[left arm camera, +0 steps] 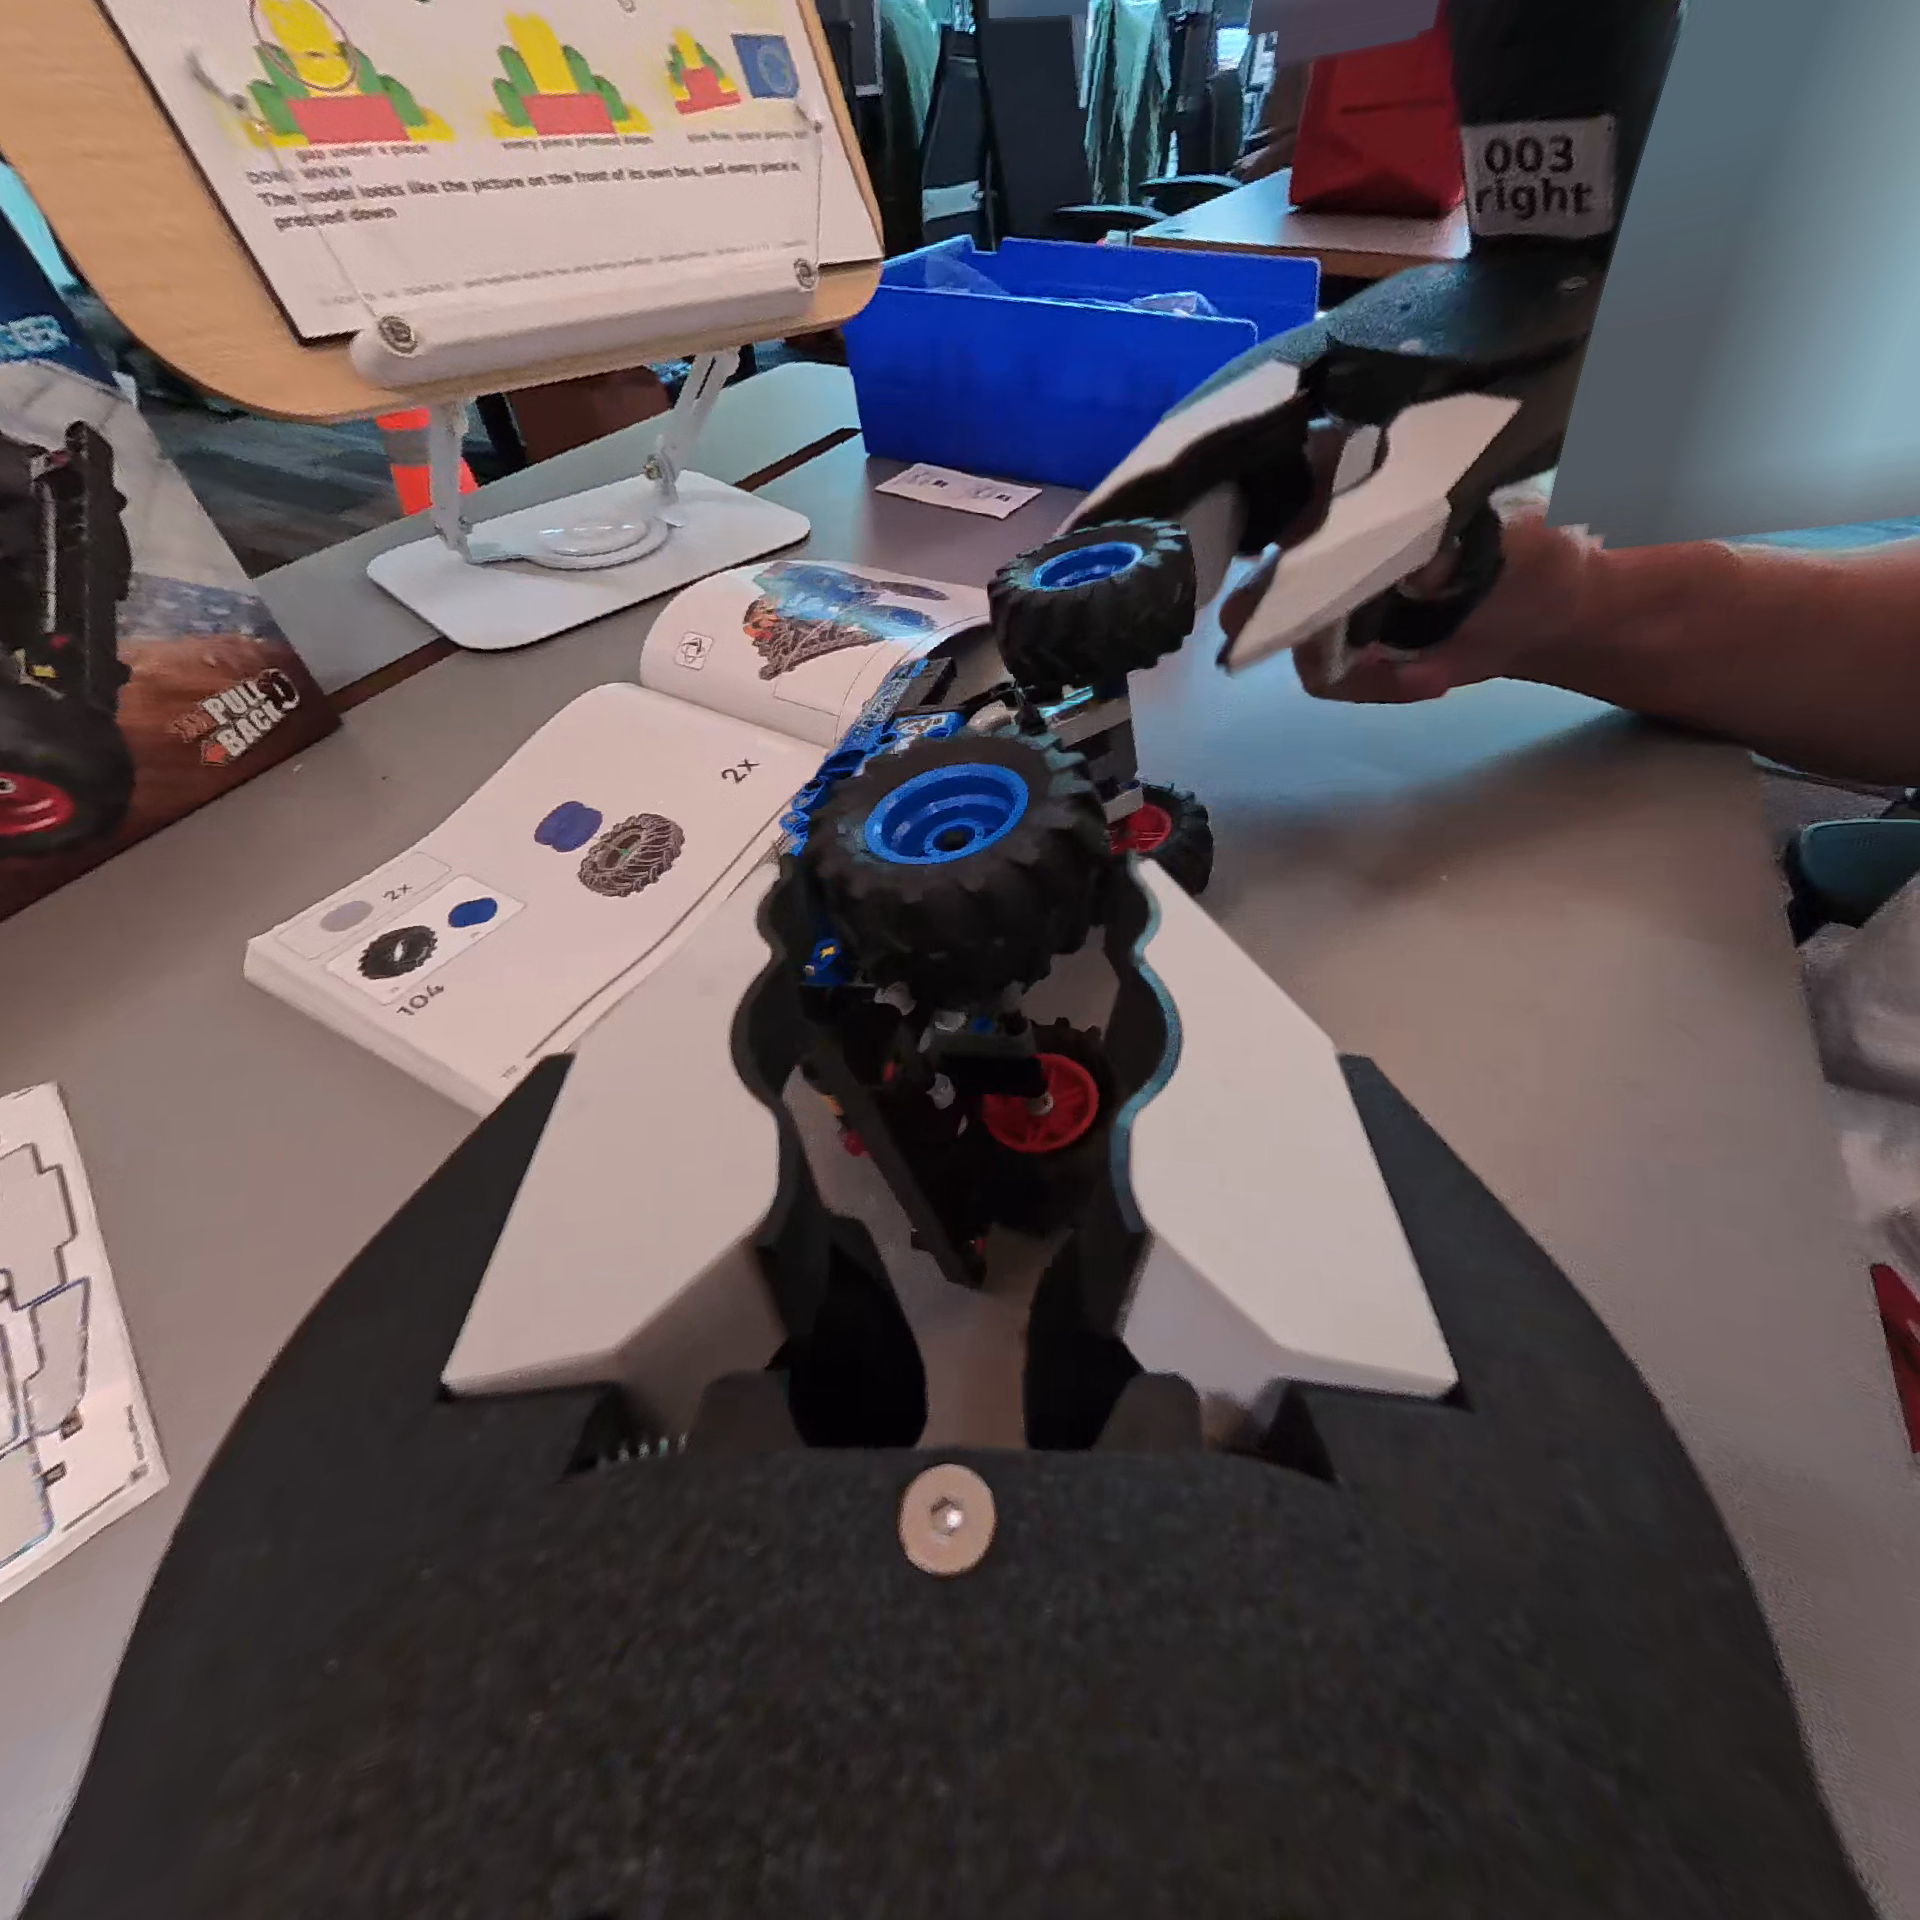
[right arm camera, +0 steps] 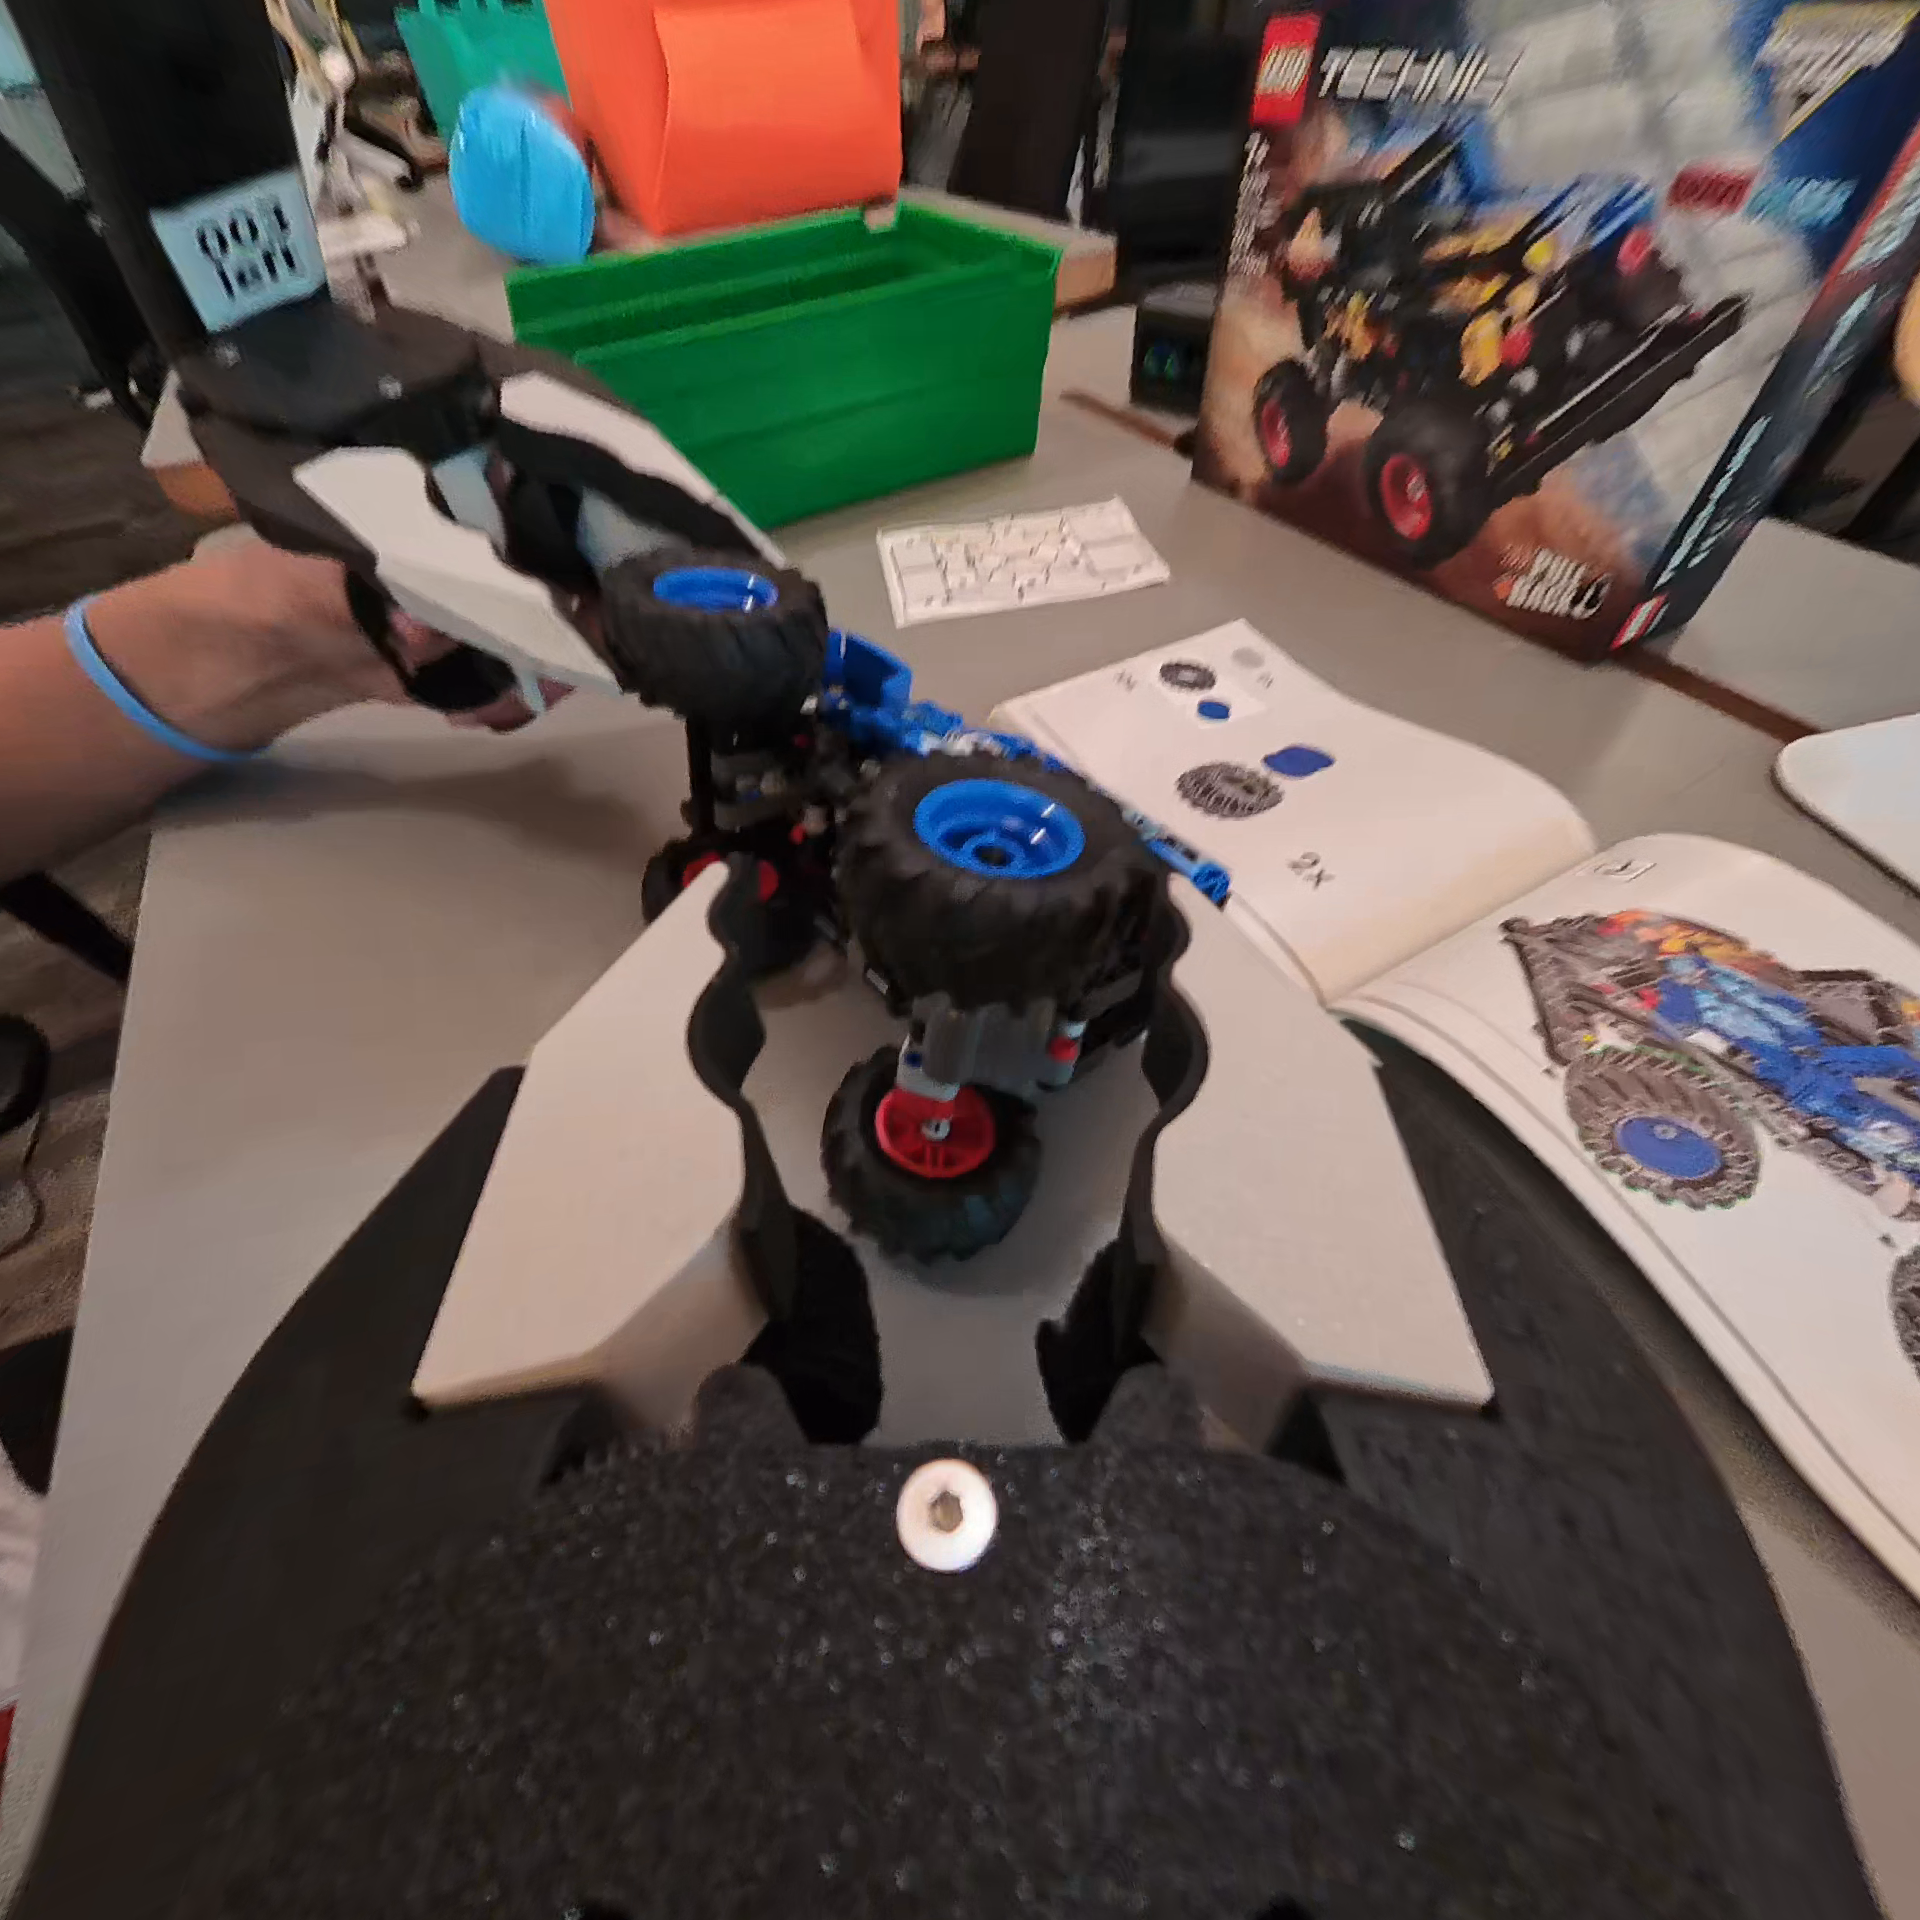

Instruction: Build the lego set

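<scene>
Blue-and-black plastic monster truck (left arm camera: pixel 966 831), tipped on its side on the grey table (left arm camera: pixel 1455 935), nears completion beside the open white instruction booklet (left arm camera: pixel 582 862).

I hold both tools at the model: my left gripper (left arm camera: pixel 951 904) stands with its jaws spread around the nearer blue-hubbed knobbly rubber wheel (left arm camera: pixel 951 831), and I cannot tell whether its pads press the tyre; my right gripper (right arm camera: pixel 945 935) is likewise parted around the raised wheel at its end, contact unclear. Two red-hubbed wheels (right arm camera: pixel 935 1132) sit low, near the table. I judge the truck light but snap-fitted: the soft tyres should grip well yet squash and roll, so the stiff frame beams (right arm camera: pixel 966 743) make the safer hold, with pressure kept along the axles.
</scene>
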A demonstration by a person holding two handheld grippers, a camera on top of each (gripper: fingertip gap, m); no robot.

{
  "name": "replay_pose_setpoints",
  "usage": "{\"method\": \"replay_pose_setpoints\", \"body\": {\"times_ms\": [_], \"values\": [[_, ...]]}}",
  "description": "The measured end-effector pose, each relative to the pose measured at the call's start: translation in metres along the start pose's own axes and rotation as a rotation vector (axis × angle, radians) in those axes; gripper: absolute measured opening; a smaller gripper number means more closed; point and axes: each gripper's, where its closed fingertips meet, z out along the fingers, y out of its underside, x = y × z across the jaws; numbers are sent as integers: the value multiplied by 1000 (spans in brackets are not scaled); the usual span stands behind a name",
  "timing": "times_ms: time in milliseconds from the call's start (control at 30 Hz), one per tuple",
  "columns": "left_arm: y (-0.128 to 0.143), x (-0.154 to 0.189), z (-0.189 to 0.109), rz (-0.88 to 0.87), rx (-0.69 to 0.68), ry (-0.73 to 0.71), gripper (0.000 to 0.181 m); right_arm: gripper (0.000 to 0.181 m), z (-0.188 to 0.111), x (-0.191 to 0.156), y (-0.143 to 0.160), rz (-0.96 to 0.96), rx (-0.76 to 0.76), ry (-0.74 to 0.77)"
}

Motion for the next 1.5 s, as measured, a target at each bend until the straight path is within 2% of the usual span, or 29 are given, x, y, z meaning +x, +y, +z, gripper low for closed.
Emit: {"method": "replay_pose_setpoints", "body": {"times_ms": [67,200,367,467,567,833,1233,1367,1500], "values": [[0,1,1,-7,16,5,55,71,3,3,-5,12,18,4],[0,4,0,2,14,-7,55,62,10,3,7,80,-42,-28],[-2,16,-4,22,-2,5,55,63,7,-5,6,21,-46,-24],[-6,26,-6,-31,14,60,57,65,4,-16,5,50,-44,-86],[-7,25,-4,-27,12,27,55,63,1,-16,3,99,-32,-104],[-4,26,-3,18,-36,-26,54,61,2,-15,6,90,-50,-93],[-3,25,-3,-56,-9,-18,54,62,2,-15,6,86,-45,-85],[-4,30,-5,19,3,-47,54,61,-2,-16,4,52,-39,-89],[-5,38,-8,52,-1,-58,55,61,-9,-25,7,-78,-81,-53]]}}
